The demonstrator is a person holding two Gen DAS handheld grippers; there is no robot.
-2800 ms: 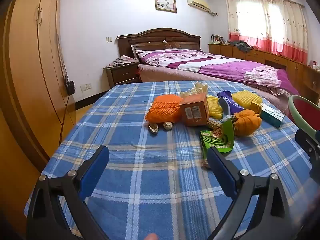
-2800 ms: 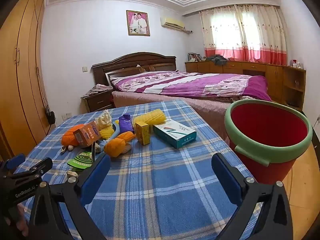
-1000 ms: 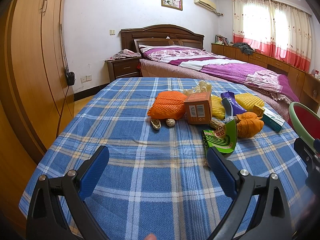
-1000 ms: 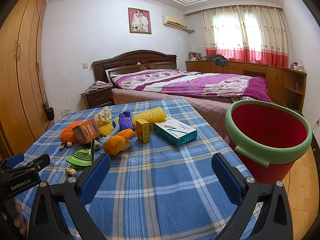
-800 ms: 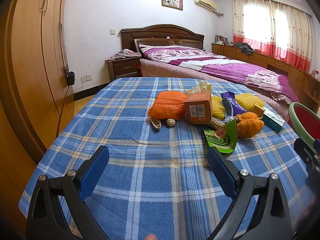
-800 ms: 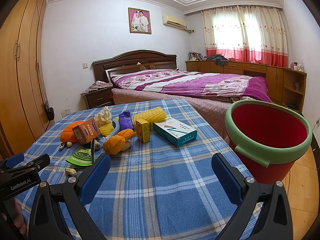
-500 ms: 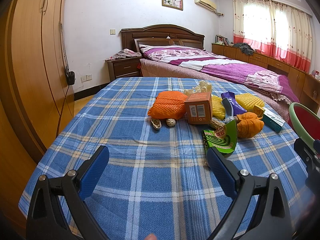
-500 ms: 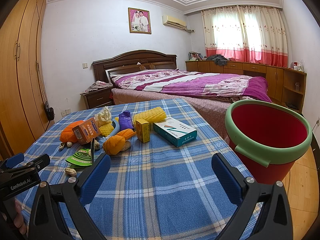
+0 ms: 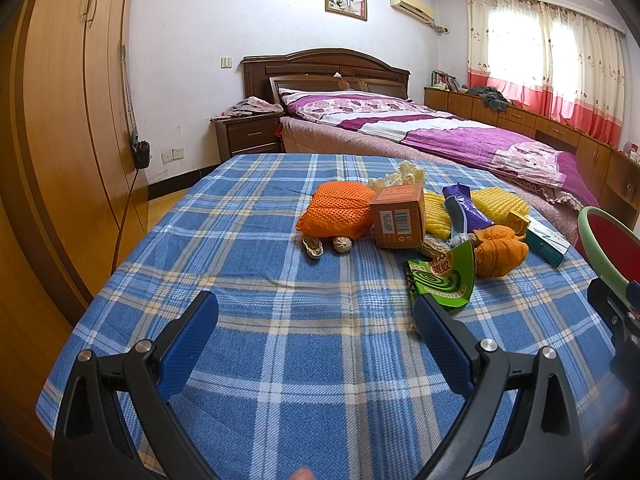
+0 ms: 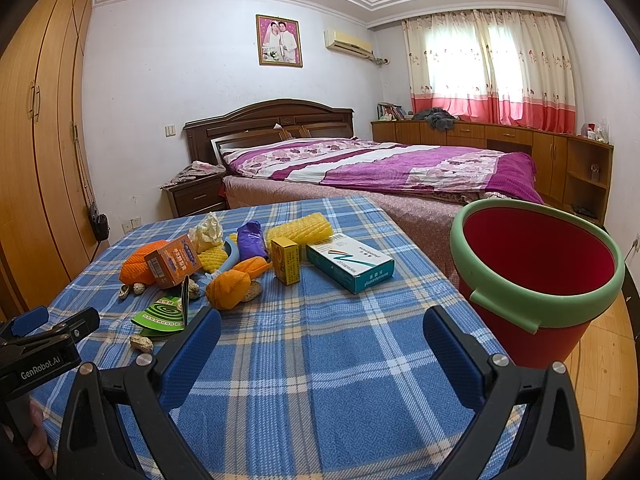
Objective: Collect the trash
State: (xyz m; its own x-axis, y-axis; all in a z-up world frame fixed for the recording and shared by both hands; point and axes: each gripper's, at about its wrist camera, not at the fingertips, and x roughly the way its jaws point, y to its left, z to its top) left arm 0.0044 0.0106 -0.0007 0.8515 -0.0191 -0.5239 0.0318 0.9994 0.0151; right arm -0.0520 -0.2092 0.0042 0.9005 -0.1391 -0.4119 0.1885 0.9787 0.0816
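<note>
Blue plaid cloth [image 10: 320, 360] is lying under both tools: the left gripper [image 9: 316, 326] and right gripper [image 10: 322, 344] are hovering with jaws spread wide, gripping nothing. Beyond them trash [image 10: 224, 264] is sitting piled, left of the red bucket [image 10: 536, 276].

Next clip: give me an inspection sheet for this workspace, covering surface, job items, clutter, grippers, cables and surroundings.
Surface: blue plaid tablecloth, flat, near half bare.
Job's things: red bucket with green rim beside the table's right edge, nothing seen inside; trash heap at the far left: teal-and-white carton, small yellow box, orange carton, green mosquito-coil packet, orange mesh pad, purple wrapper, nut shells.
Clutter: nothing seen beyond the trash.
Grippers: left gripper open, holding nothing; right gripper open, holding nothing.
Cables: nothing seen on the table.
Surroundings: bed, wardrobe, curtained window.
</note>
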